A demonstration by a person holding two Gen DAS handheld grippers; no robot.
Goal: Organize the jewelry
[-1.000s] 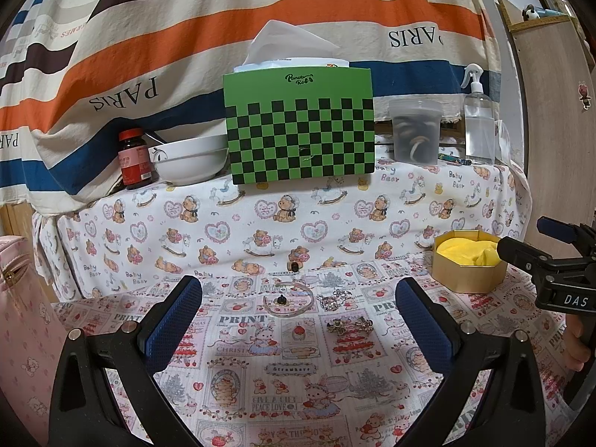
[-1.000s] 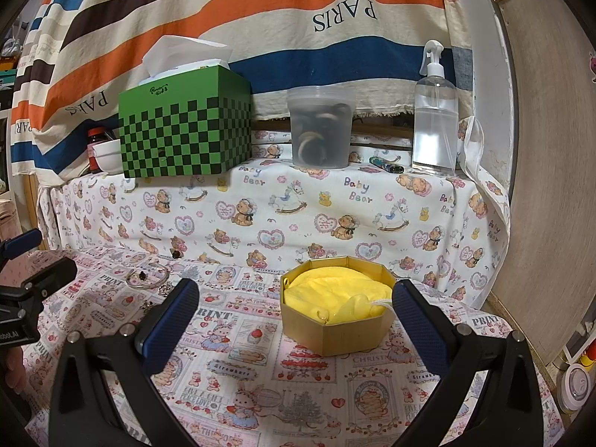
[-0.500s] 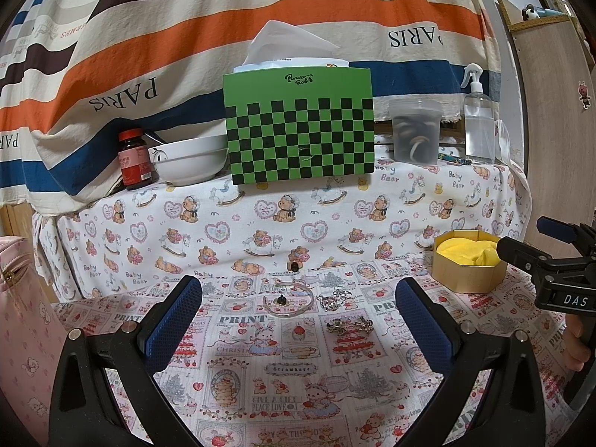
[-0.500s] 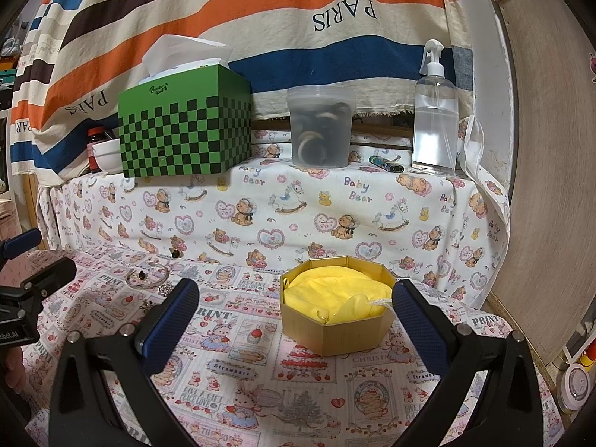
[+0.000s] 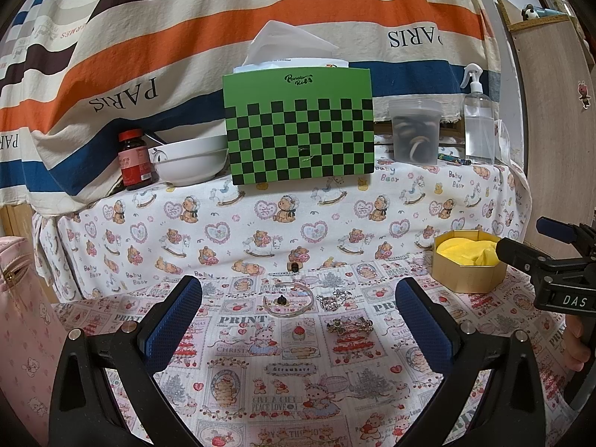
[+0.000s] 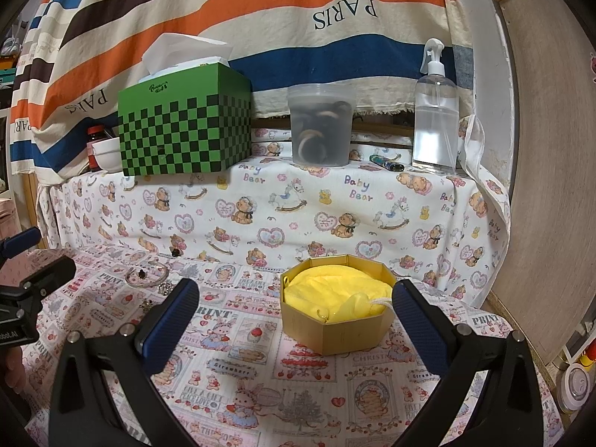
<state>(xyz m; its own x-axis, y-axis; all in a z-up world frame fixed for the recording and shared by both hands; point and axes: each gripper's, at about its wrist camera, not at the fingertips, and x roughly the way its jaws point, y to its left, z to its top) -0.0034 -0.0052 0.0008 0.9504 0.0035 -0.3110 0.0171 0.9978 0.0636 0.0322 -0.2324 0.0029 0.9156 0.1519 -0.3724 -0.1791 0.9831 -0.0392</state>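
Observation:
Several jewelry pieces lie on the printed cloth: a silver bangle (image 5: 287, 301) with a small dark stud (image 5: 281, 300) inside it, a sparkly pendant (image 5: 331, 301), a bronze brooch (image 5: 349, 325) and a small ring (image 5: 294, 267) farther back. My left gripper (image 5: 298, 320) hangs open just short of them, nothing between its fingers. A gold octagonal box (image 6: 337, 313) lined with yellow cloth sits ahead of my open right gripper (image 6: 294, 318). The same gold box (image 5: 467, 262) shows at the right of the left wrist view, and the bangle (image 6: 146, 276) at the left of the right wrist view.
A raised shelf behind holds a green checkered tissue box (image 5: 300, 132), white bowl (image 5: 190, 162), red-capped bottle (image 5: 133, 159), lidded plastic tub (image 5: 414, 130) and spray bottle (image 5: 478, 119). A striped cloth hangs behind. A wooden panel (image 6: 540, 186) stands at the right, and a pink bag (image 5: 15, 298) at the left.

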